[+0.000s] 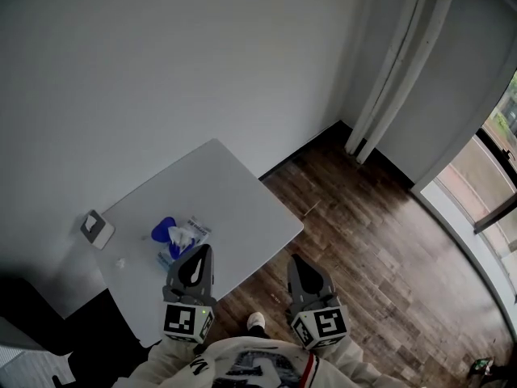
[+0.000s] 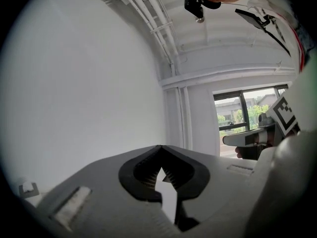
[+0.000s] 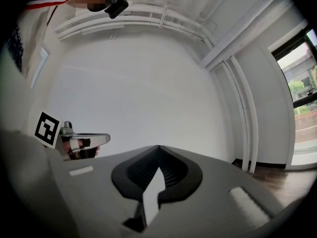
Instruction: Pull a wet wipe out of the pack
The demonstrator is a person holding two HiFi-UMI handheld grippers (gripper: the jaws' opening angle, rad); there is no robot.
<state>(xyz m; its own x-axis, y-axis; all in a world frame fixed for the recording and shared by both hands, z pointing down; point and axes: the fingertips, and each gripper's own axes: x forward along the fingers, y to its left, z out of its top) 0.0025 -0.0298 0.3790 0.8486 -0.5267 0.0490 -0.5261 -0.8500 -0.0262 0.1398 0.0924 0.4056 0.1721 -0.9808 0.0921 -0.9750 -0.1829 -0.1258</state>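
- White walls met at a corner above a dark wooden floor [image 1: 363, 233], with white pipes [image 1: 396, 63] running up the corner and a window [image 1: 501, 160] at the right.
- A white table [image 1: 234, 208] stood against the left wall, one corner jutting out over the floor.
- The pack of wet wipes [image 1: 190, 231] lay on the table near its front edge, its blue lid [image 1: 163, 230] flipped open and a white wipe [image 1: 179, 236] sticking up from the opening.
- A small grey box [image 1: 97, 229] sat at the table's far left corner, well apart from the pack.
- The left gripper [image 1: 200, 253] [image 2: 160, 150] was held level over the table's near edge, its tips just short of the pack in the head view. Its jaws were pressed together with nothing between them.
- The right gripper [image 1: 299, 261] [image 3: 158, 148] was beside it, over the floor past the table's edge. Its jaws also met at the tips and held nothing.
- Neither gripper touched the pack or the wipe.
- A white shoe [image 1: 256, 322] showed on the floor between the two grippers.
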